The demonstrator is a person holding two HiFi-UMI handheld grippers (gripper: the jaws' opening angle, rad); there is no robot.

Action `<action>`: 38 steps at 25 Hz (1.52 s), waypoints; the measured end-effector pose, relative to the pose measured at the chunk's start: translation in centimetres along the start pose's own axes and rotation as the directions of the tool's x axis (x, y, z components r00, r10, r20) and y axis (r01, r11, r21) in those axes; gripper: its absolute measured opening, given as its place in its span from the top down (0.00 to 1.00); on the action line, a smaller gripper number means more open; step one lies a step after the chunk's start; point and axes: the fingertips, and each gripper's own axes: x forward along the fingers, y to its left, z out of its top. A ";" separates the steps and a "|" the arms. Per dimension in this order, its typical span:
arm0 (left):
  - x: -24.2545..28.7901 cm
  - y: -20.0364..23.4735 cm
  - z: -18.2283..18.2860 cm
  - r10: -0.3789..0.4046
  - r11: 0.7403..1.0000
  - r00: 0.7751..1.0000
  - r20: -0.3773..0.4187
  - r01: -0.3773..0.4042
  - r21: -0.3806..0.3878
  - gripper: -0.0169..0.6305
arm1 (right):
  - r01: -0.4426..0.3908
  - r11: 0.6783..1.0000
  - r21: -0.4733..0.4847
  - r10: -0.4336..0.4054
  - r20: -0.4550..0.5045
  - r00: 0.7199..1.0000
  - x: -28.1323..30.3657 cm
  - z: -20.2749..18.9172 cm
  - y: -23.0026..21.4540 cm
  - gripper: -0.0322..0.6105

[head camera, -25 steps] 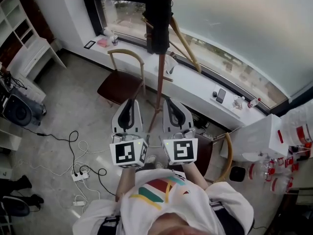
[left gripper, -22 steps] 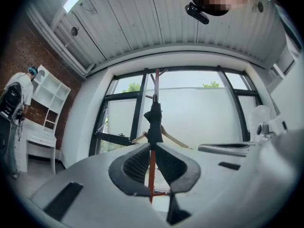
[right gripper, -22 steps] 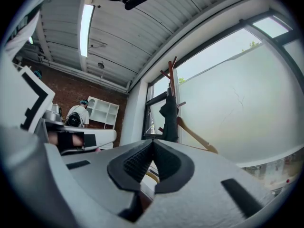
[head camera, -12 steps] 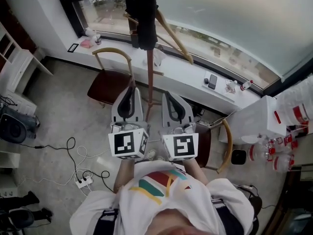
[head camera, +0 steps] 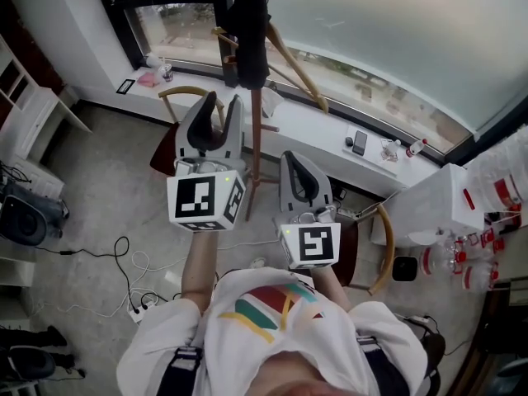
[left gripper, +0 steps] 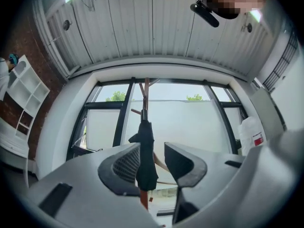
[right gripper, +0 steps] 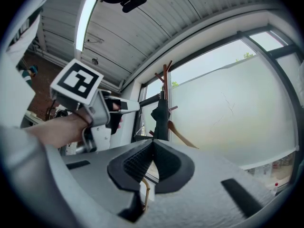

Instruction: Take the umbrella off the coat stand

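The coat stand point(head camera: 256, 151) rises from the floor in front of the window, and its pegs spread out at 12 o'clock in the head view. The umbrella point(head camera: 249, 31), black and furled, hangs from the top of the stand alongside the pole. Nothing of the task is done yet: the umbrella is untouched and on its peg.

The left hand-held gripper point(head camera: 223, 101) points up toward it, at about 10 o'clock from the right one. Its jaws have just been opening to a narrow gap. In the left gripper view the umbrella lines up within that gap, but it hangs farther off and neither pad is on it.

The right hand-held gripper point(head camera: 291, 159) sits lower, with its jaws together on nothing.

By my judgement the whole job remains: finish the reach, clamp the umbrella, and lift it clear of its peg.
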 end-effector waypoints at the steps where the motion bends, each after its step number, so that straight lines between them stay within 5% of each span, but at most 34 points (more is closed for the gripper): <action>1: 1.1 0.3 0.7 -0.012 1.000 1.000 0.005 0.012 0.007 0.75 | 0.001 1.000 0.001 -0.001 0.005 1.000 0.0 0.2 0.0 0.95; 11: 10.1 1.4 -0.8 -0.139 0.990 0.975 -0.172 0.138 -0.022 0.48 | 0.022 1.000 0.003 -0.022 0.025 0.999 -0.5 1.1 -0.5 0.95; 16: 13.6 2.4 -3.5 -0.169 0.984 0.944 -0.282 0.146 -0.102 0.47 | 0.040 0.999 0.004 -0.041 0.027 0.999 -0.6 1.0 -0.9 0.95; 25: 16.4 3.0 -6.4 -0.193 0.977 0.914 -0.356 0.147 -0.153 0.47 | 0.074 0.997 -0.003 -0.074 0.021 0.997 -1.1 0.8 -2.2 0.95; 33: 17.2 1.9 -8.6 -0.243 0.970 0.865 -0.438 0.212 -0.119 0.47 | 0.090 0.996 0.006 -0.090 0.006 0.996 -0.9 0.3 -2.5 0.95; 38: 17.4 2.1 -8.5 -0.215 0.976 0.865 -0.454 0.206 -0.070 0.50 | 0.099 0.995 0.009 -0.099 -0.003 0.995 -0.9 0.1 -2.8 0.95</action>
